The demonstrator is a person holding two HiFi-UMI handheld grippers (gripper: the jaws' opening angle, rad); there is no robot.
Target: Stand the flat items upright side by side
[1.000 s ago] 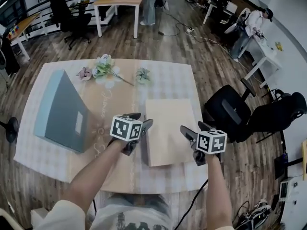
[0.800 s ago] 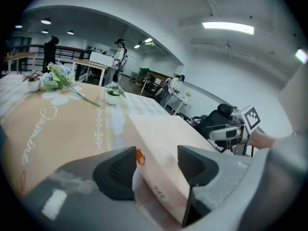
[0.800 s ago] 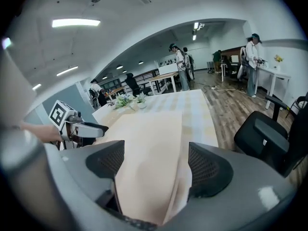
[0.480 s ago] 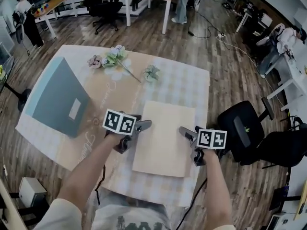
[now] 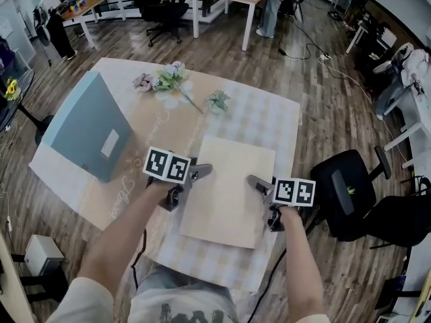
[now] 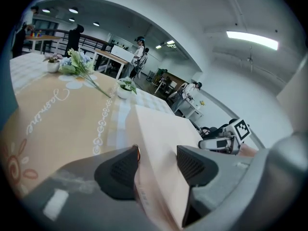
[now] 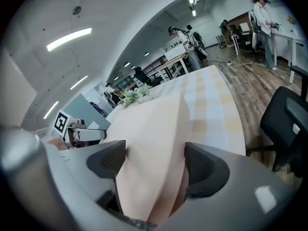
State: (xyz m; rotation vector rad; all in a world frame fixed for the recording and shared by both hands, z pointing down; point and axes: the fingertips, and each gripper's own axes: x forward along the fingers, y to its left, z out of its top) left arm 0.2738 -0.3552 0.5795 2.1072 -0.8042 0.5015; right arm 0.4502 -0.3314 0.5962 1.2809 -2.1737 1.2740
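Note:
A beige flat folder [image 5: 229, 187] lies on the table between my two grippers. My left gripper [image 5: 190, 187] straddles its left edge and is open; the folder [image 6: 159, 143] runs between the pads, close against the left pad [image 6: 120, 170]. At the right edge my right gripper [image 5: 261, 202] is also open. Its jaws have just been closing, and the folder [image 7: 149, 143] fills the space between them. A blue-grey binder [image 5: 91, 126] stands leaning at the table's left side, apart from both grippers.
Artificial flowers [image 5: 172, 79] and a small potted plant [image 5: 217, 101] sit at the table's far side on the checked cloth [image 5: 269, 123]. A black office chair [image 5: 350, 187] stands just off the table's right edge. A white box [image 5: 40, 254] is on the floor at left.
Both grippers have settled over the beige folder's edges. The right one came down and inward, and the left one rolled at the wrist. The folder still lies flat and the blue binder has not moved.

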